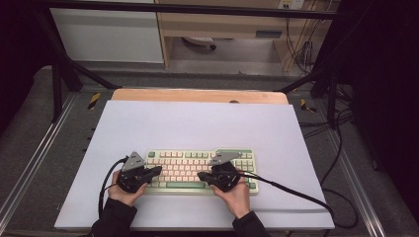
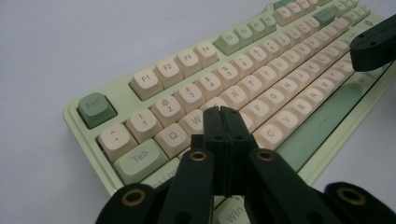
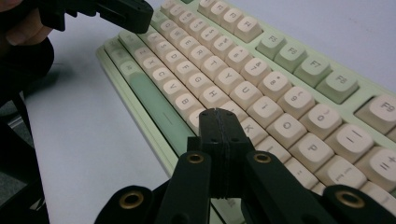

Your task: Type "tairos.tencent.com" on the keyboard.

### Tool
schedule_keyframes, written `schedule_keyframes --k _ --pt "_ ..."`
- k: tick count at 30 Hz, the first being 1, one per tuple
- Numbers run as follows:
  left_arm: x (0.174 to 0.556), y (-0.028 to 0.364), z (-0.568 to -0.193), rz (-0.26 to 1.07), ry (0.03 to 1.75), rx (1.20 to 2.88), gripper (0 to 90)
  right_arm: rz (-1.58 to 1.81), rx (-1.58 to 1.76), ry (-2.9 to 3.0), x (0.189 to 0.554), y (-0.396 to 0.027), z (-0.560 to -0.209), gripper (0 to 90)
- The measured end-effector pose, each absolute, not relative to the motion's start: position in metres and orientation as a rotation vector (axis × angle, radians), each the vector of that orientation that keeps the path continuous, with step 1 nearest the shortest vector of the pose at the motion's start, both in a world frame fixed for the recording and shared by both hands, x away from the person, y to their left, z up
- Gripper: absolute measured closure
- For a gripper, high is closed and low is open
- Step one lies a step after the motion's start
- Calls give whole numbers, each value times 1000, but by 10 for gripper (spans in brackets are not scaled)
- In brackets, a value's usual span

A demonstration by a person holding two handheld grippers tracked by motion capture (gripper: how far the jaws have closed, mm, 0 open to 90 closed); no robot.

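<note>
Both the left gripper (image 2: 223,112) and the right gripper (image 3: 218,113), jaws pressed together, hover over the green-and-cream keyboard (image 1: 188,168) on the worktop (image 1: 197,128).

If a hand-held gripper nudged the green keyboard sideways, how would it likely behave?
The pale green keyboard with cream keycaps looks rigid and flat, so it would probably slide whole rather than tip. The smooth white table cover likely offers little grip. Keycaps may depress when pushed.

Evenly lit from above on the pale lavender counter sheet (image 1: 197,123), dim and murky toward the edges. Soft, grainy high view. Sharp on the mint-green and cream keyboard (image 2: 243,88) (nearest black parts blurred), faint shadows beneath.
</note>
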State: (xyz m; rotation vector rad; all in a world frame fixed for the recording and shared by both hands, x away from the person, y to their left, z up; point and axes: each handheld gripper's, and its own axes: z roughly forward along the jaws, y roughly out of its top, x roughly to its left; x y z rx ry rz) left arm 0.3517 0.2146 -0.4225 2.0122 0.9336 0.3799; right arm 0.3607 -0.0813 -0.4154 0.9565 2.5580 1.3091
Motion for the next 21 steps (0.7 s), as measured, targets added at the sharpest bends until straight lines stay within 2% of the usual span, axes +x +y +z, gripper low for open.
schedule_keyframes --k 21 --pt "352 214 -424 376 933 2018 900 1292 958 2589 369 -56 -429 900"
